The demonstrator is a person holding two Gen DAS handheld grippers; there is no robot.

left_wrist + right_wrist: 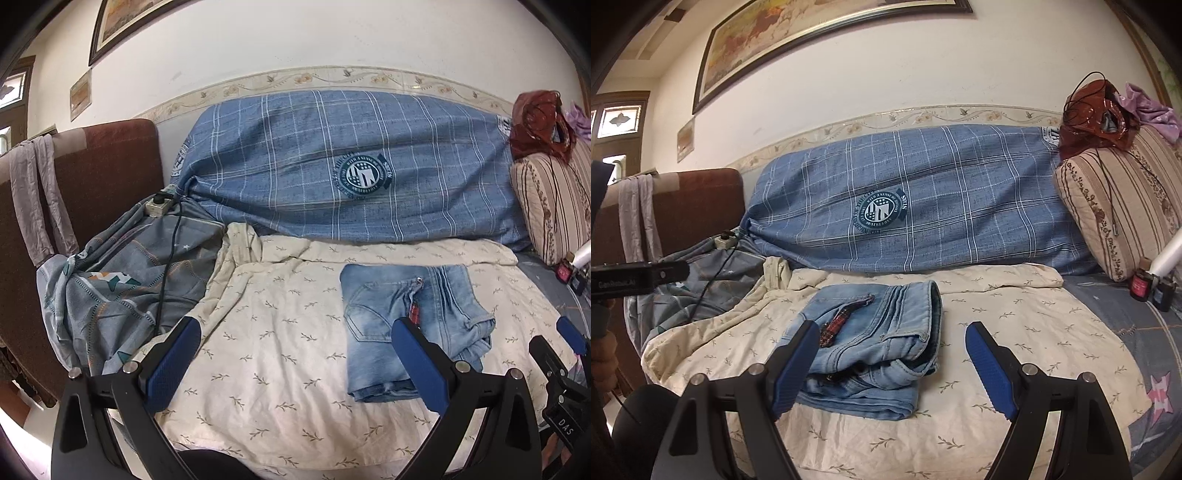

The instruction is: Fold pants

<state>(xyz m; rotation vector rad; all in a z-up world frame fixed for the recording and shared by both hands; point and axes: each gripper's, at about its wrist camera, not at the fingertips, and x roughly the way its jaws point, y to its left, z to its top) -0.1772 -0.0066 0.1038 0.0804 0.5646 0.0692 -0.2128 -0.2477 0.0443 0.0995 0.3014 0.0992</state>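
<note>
Light blue jeans (402, 325) lie folded into a compact rectangle on the cream leaf-print sheet (280, 347); a red tag shows at the fly. In the right wrist view the jeans (882, 347) lie just ahead, between the fingers and nearer the left one. My left gripper (295, 365) is open and empty, held above the sheet to the left of the jeans. My right gripper (892, 369) is open and empty, held just before the jeans' near edge; it also shows at the right edge of the left wrist view (561, 354).
A blue plaid bolster (351, 166) lies along the wall behind. A grey patterned blanket (125, 291) with a power strip (159, 205) and cable is at left. A striped pillow (1123, 206) and small bottles (1148, 284) are at right. A brown headboard (92, 177) stands far left.
</note>
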